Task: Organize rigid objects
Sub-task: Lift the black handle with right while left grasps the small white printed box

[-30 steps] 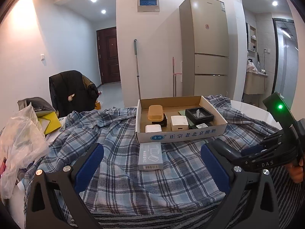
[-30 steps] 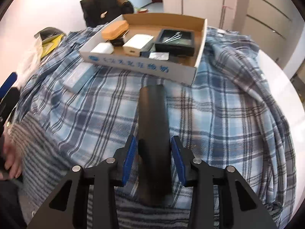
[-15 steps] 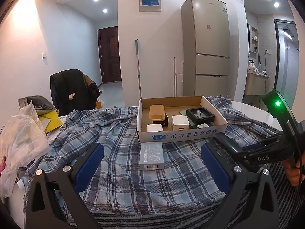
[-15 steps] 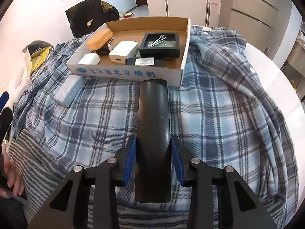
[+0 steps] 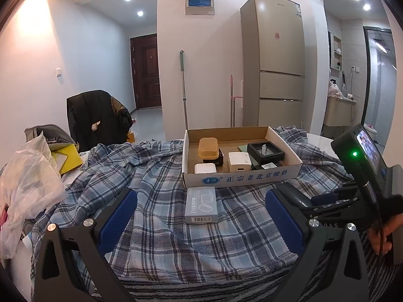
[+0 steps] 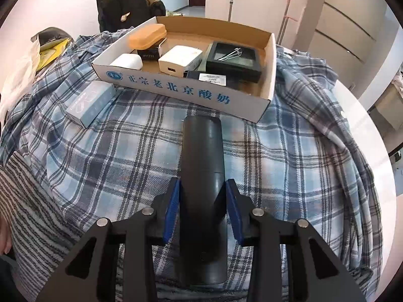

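Black cylinder [image 6: 202, 176] clamped between right gripper [image 6: 202, 209] fingers, now nearer the cardboard box [image 6: 176, 89] than a second ago; drop-in likely next; left gripper [image 5: 201, 216] fingers spread, empty, over grey carton [image 5: 201, 204] on table.

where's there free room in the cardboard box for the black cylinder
Bare floor along the cardboard box's back wall, behind the black tray and white adapter. The front row is packed wall to wall. The right gripper holds the black cylinder.
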